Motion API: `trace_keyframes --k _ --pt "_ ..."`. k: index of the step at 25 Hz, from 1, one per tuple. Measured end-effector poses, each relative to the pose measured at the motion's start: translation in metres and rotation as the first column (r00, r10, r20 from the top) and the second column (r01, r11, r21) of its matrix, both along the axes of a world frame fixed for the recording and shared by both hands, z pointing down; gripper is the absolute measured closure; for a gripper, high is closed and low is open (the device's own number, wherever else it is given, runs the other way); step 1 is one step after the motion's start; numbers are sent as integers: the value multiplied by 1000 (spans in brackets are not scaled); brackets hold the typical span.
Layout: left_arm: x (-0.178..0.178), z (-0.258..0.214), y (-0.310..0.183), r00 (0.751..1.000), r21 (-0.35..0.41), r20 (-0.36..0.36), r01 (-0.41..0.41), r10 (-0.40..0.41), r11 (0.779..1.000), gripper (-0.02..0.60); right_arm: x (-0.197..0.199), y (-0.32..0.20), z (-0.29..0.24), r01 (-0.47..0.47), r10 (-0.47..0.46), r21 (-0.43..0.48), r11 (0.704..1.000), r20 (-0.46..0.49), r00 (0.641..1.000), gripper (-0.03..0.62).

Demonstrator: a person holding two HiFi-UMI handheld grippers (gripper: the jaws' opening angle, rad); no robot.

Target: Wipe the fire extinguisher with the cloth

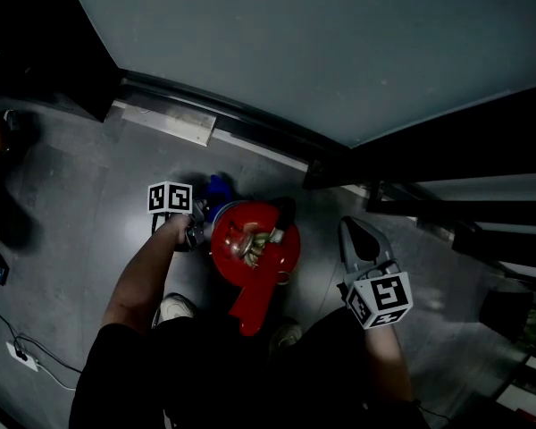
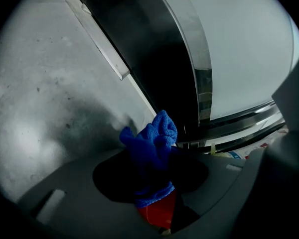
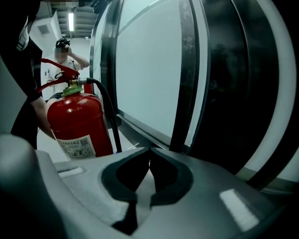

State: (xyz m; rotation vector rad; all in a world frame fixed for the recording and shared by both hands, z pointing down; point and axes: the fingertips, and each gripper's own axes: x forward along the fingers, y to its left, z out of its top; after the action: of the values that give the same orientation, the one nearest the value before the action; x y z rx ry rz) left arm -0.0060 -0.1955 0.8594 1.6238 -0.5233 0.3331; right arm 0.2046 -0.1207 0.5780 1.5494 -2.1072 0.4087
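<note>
Head view, centre: the red fire extinguisher (image 1: 255,248) stands on the grey floor (image 1: 71,204). The person's left forearm (image 1: 143,275) slants up from the lower left. Its left gripper (image 1: 195,229) sits at the cylinder's left side, jaws clamped on a blue cloth (image 2: 152,151). At lower right, the right gripper (image 1: 362,248) points up-frame, jaws together and empty, apart from the extinguisher.

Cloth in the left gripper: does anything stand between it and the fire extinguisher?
Nothing visible does. The left gripper is shut on the blue cloth, whose lower edge meets the red fire extinguisher directly. The right gripper, shut and empty, is off to the side.
</note>
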Motion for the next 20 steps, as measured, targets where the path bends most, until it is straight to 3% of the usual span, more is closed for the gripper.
trace_keyframes --k 4,6,8,11,14,18,20 --pt "-7 -38 -13 999 138 -31 44 -40 990 413 0 -10 -10 -34 32 49 998 37 999 589" --pt "-18 -73 -24 994 235 -74 97 -82 967 413 3 -17 -17 -73 66 80 994 87 994 589" --pt "-33 -115 -34 987 339 -115 148 -116 929 413 6 -26 -21 -129 112 102 986 160 981 589" --pt "-55 -182 -43 983 492 -124 182 -138 851 413 3 -39 -25 -186 151 121 975 249 956 589" --pt "-70 -252 -43 988 641 -47 144 -150 754 414 -4 -44 -45 -187 142 140 972 280 949 589" --pt "-91 -372 -40 972 787 86 70 -220 613 414 -7 -37 -132 -126 83 157 980 255 963 589" --pt "-102 -441 -33 961 810 92 81 -262 580 414 -5 -29 -192 -114 70 157 981 262 963 589"
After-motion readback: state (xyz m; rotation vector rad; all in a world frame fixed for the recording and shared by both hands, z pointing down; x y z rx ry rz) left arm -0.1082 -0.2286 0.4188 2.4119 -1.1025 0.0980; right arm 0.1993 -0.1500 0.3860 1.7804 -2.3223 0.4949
